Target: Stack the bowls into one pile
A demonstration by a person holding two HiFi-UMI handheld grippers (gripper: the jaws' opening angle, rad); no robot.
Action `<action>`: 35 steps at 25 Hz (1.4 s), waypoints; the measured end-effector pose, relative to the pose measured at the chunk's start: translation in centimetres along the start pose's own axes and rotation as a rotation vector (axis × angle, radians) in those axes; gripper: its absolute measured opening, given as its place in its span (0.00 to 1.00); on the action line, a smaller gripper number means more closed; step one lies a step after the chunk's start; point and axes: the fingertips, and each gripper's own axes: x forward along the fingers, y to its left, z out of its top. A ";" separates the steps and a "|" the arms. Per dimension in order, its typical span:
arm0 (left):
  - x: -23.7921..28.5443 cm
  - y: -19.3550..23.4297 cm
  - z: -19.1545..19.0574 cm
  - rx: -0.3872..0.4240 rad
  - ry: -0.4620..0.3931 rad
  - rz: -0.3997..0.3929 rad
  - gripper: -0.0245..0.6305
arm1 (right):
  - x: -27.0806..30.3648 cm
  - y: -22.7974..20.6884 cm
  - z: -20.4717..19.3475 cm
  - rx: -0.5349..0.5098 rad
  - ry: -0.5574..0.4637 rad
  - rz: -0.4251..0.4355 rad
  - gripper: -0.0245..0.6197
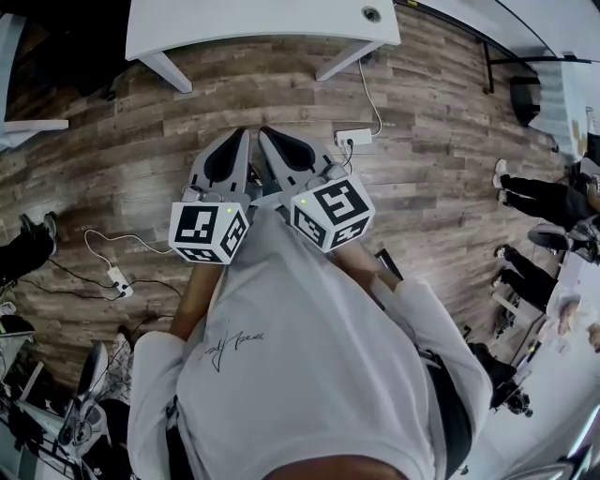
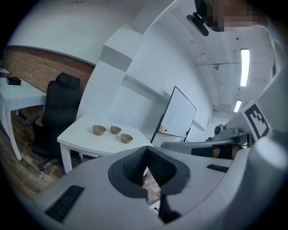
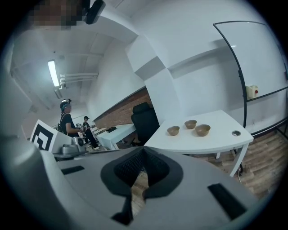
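Three small tan bowls stand apart on a white table some way ahead. In the left gripper view they are the left bowl (image 2: 99, 130), the middle bowl (image 2: 115, 130) and the right bowl (image 2: 126, 138) on the tabletop (image 2: 78, 137). The right gripper view shows the same bowls (image 3: 173, 130), (image 3: 190, 124), (image 3: 202, 130) on that table (image 3: 216, 143). My left gripper (image 2: 145, 150) (image 1: 241, 132) is shut with nothing in it. My right gripper (image 3: 143, 150) (image 1: 266, 130) is also shut and empty. In the head view both are held side by side over the wood floor, short of the table's edge (image 1: 262, 28).
A black office chair (image 2: 58, 112) (image 3: 144, 121) stands beside the table, between it and another white desk (image 2: 18, 96). A glass whiteboard (image 2: 177, 114) stands behind the table. A power strip (image 1: 353, 137) and cables lie on the floor. People stand at the side (image 3: 67, 121) (image 1: 534, 192).
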 end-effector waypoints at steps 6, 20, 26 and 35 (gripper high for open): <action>0.8 1.3 0.4 0.035 0.021 0.033 0.04 | 0.7 -2.0 0.5 0.047 -0.002 -0.011 0.05; 6.4 6.2 3.9 0.070 0.040 0.068 0.04 | 7.9 -5.9 3.9 0.049 0.006 0.022 0.05; 10.4 8.3 6.2 0.055 0.039 0.074 0.04 | 11.3 -8.7 6.5 0.045 0.016 0.041 0.05; 16.9 11.5 9.2 0.024 0.034 0.114 0.04 | 16.5 -13.8 10.0 0.028 0.054 0.090 0.05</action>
